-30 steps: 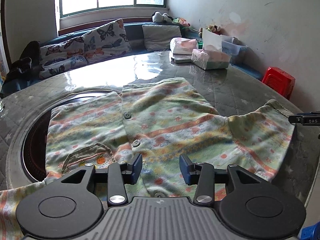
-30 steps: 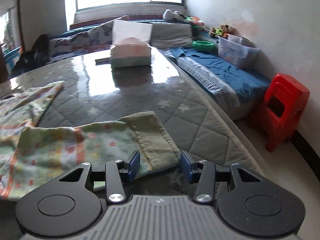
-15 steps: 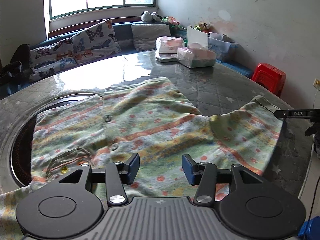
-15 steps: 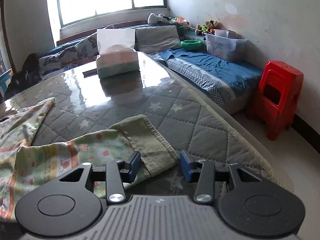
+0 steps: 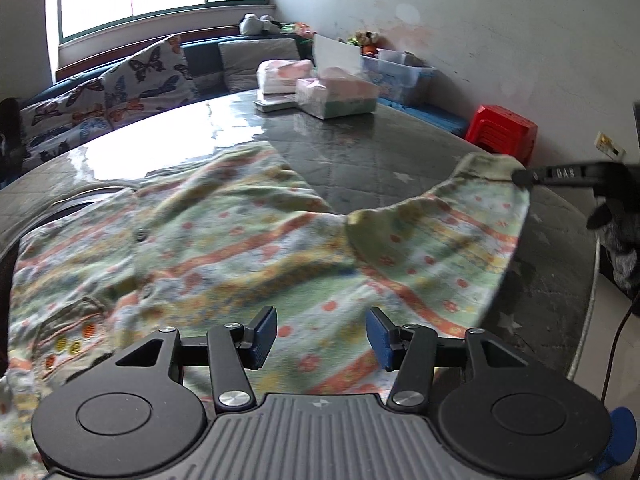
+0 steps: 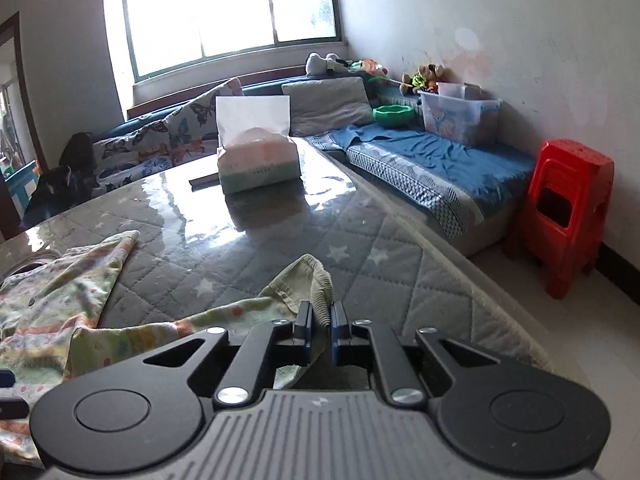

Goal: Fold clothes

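Observation:
A small patterned cardigan, green with orange stripes and buttons, lies spread on the round glass-topped table. My left gripper is open, hovering low over the garment's near hem, nothing between its fingers. My right gripper is shut on the ribbed cuff of the right sleeve and holds it lifted off the table. In the left wrist view the same sleeve hangs raised from the right gripper's black tip at the far right.
A tissue box and a pink pack sit at the table's far side. A dark round inset lies under the garment's left part. A red stool and a couch with cushions stand beyond the table's right edge.
My right gripper closed on the sleeve cuff and raised it off the table. My left gripper stayed open and shifted slightly right along the hem.

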A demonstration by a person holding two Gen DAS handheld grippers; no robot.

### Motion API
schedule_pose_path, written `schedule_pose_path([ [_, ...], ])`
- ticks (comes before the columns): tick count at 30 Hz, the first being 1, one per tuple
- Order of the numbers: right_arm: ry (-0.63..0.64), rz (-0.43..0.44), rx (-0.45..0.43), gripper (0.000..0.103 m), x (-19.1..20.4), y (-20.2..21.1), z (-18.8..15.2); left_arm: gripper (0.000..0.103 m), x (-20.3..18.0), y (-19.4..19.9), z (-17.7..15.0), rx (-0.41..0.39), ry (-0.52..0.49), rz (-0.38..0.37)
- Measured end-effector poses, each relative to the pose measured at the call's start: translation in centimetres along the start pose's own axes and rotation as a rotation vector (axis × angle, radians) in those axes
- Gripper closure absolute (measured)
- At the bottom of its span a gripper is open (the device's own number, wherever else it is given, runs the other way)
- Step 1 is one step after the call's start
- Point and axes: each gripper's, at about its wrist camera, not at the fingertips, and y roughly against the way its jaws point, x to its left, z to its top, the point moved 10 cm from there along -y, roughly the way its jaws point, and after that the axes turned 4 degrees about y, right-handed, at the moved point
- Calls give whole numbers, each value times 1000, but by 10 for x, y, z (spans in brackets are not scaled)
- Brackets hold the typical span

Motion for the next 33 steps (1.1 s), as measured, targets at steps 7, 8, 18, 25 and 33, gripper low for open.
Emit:
schedule_pose_path([
  [7,29,32,-57,96,14,22,23,49,-17,-11,-5,17,-44,-11],
  [8,40,46,-71,96,19,29,29,49,-18,-11,-6,16,-43,-13],
  [18,209,231,-171,96,111,75,79,45,32,38,17,-109,78,38],
  [25,358,404,-185,96,214,82,86,43,104,80,9,-175,200,167],
  [33,511,578,-99,96,312,71,47,42,170,107,-20,-187,335,280],
])
